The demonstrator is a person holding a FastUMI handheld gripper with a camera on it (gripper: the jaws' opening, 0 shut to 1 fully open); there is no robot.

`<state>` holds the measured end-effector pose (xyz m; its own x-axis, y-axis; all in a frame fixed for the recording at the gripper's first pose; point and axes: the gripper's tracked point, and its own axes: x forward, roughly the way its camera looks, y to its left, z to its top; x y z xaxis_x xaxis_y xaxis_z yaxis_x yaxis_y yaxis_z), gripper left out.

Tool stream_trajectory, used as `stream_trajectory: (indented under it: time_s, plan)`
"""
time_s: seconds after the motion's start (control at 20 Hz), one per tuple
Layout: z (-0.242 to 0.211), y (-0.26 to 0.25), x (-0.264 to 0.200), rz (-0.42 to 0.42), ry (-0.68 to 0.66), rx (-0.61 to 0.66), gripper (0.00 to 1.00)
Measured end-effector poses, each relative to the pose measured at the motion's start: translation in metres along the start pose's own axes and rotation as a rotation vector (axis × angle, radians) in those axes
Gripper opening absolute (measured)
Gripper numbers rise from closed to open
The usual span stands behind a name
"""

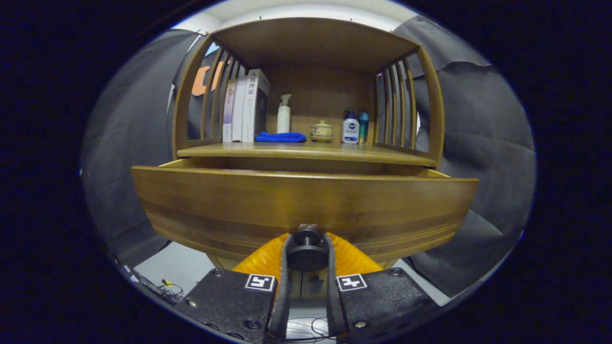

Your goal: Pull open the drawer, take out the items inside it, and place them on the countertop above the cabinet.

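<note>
The gripper (307, 248) sits at the bottom centre of the frame, its two orange fingers (260, 260) closed in on the dark round knob (307, 251) of the drawer (306, 210). Both finger pads press against the knob's sides, so the knob lies directly between them. The drawer front fills the middle of the frame just beyond the fingers and stands pulled out from the cabinet (306, 43); a gap shows between its top edge and the countertop (306, 152). The drawer's interior is hidden behind the front panel, so its contents cannot be told.

On the countertop, in the upper centre of the frame, stand from left to right: three upright books (245, 107), a folded blue cloth (280, 137), a white spray bottle (284, 114) behind the cloth, a small lidded ceramic pot (321, 130), a white lotion bottle (350, 128) and a teal bottle (363, 127). The rightmost book's spine carries printed characters, too small to read reliably. The lotion bottle bears a dark blue round label, likewise too small to read.
</note>
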<state>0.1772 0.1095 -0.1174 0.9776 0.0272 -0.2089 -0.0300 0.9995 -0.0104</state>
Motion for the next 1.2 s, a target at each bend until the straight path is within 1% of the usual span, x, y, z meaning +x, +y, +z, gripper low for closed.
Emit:
stream_trajectory:
  time_s: [0.7,1.0,1.2]
  plan:
    - [-0.031,0.003,-0.065,0.041,0.034,0.021,0.34]
    - [-0.04,0.001,-0.083,0.055,0.048,0.037,0.34]
    - [-0.042,0.0,-0.087,0.062,0.056,0.047,0.34]
